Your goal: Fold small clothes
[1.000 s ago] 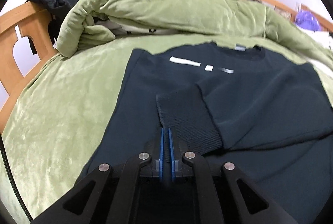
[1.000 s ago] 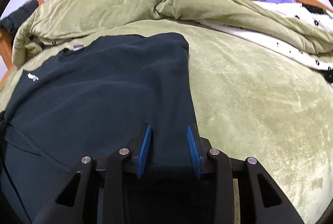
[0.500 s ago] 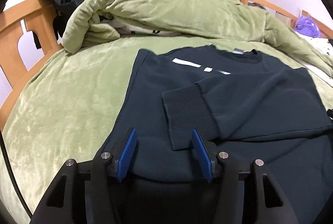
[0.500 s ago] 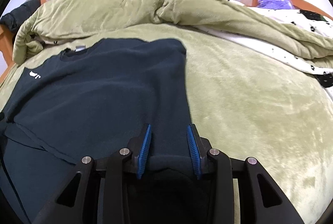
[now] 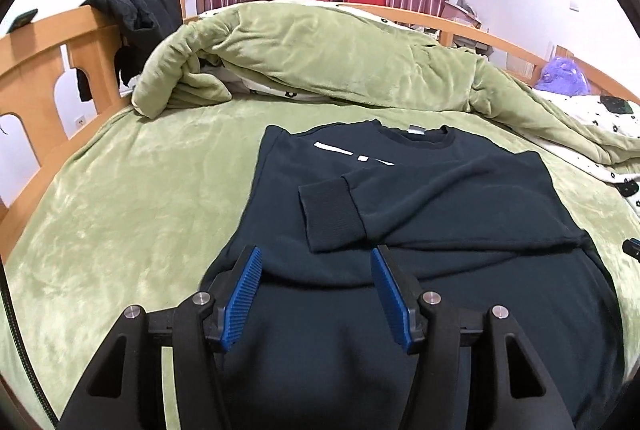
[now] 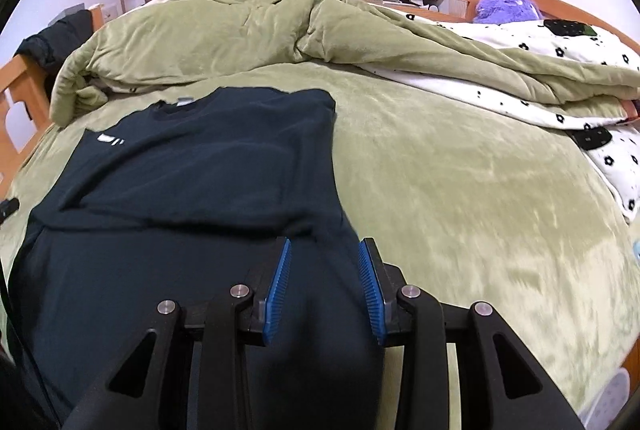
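A dark navy sweater [image 5: 460,190] lies flat on the green bed cover, neck toward the far side. One sleeve is folded across the chest, its ribbed cuff [image 5: 332,214] just ahead of my left gripper [image 5: 315,252]. That gripper is open and hovers above the sweater's lower left part, with nothing pinched between its blue pads. In the right wrist view the sweater [image 6: 200,170] fills the left half. My right gripper [image 6: 325,244] hangs over its lower right edge, jaws apart, with the cloth lying beneath them.
A bunched green duvet [image 5: 340,58] lies across the far side of the bed. A wooden bed rail [image 5: 48,46] with a black jacket [image 5: 136,18] runs on the left. A white flowered sheet [image 6: 560,42] and a purple plush toy [image 6: 508,6] sit at the right.
My left gripper opened and let go of the sleeve cuff, which now rests on the chest. Both grippers drew back and up from the sweater.
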`<state>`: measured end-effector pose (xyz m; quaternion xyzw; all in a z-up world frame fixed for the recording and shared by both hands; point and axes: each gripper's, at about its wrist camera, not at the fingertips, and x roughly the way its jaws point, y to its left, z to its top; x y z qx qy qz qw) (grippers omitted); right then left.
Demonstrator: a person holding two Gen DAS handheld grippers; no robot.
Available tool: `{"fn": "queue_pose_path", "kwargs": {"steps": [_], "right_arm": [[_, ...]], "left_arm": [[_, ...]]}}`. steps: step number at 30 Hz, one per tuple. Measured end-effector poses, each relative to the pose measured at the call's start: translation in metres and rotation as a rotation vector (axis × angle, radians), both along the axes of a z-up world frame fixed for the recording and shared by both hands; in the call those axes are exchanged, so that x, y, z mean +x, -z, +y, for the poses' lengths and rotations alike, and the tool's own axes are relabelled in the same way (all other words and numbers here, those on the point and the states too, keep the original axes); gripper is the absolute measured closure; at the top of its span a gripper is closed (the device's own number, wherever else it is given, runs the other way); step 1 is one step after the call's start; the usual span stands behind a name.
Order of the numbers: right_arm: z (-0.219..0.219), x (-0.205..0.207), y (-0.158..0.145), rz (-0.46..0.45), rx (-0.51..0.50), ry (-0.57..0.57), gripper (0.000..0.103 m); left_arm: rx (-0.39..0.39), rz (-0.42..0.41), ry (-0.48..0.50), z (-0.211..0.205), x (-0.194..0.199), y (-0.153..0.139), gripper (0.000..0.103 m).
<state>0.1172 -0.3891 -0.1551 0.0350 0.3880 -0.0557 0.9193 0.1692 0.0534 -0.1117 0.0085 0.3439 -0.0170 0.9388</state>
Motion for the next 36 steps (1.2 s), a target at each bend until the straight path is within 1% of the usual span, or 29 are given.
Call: {"fn": "queue_pose_path", "kwargs": {"steps": [3,5,8,12,13,15,17,20,23,27,30,36], "right_arm": [[0.0,-0.026,-0.005,0.003,-0.013,0.006,0.068],[-0.003,-0.039,-0.013,-0.004,0.002,0.012,0.068],[-0.008,-0.061,-0.037,-0.039,0.031,0.025,0.068],[-0.012,-0.085,-0.073,-0.085,0.044,0.037,0.068],[-0.012,-0.091,-0.079,-0.093,0.045,0.036,0.067],[-0.013,-0.102,-0.092,-0.102,0.047,0.036,0.062],[-0.014,-0.113,-0.1,-0.104,0.058,0.041,0.06],[-0.014,-0.131,-0.105,-0.095,0.084,0.046,0.06],[-0.006,-0.147,-0.101,-0.093,0.089,0.036,0.06],[0.005,-0.165,-0.085,-0.092,0.108,0.017,0.06],[0.014,-0.169,-0.062,-0.066,0.114,-0.003,0.06],[0.027,-0.165,0.0,0.007,0.144,-0.024,0.063]], "left_arm": [[-0.007,-0.011,-0.007,0.008,-0.023,-0.01,0.048],[-0.024,-0.016,-0.011,0.014,-0.036,-0.019,0.048],[-0.025,-0.04,-0.025,0.023,-0.058,-0.04,0.048],[-0.019,-0.076,-0.036,0.035,-0.083,-0.066,0.048],[-0.019,-0.08,-0.036,0.038,-0.088,-0.071,0.048],[-0.018,-0.088,-0.038,0.045,-0.1,-0.083,0.047],[-0.02,-0.093,-0.042,0.051,-0.11,-0.09,0.045],[-0.026,-0.097,-0.043,0.055,-0.124,-0.094,0.045],[-0.036,-0.109,-0.045,0.06,-0.141,-0.092,0.045],[-0.036,-0.097,-0.055,0.064,-0.159,-0.077,0.045],[-0.026,-0.084,-0.068,0.068,-0.169,-0.059,0.044],[-0.035,-0.014,-0.091,0.076,-0.175,-0.01,0.044]]}}
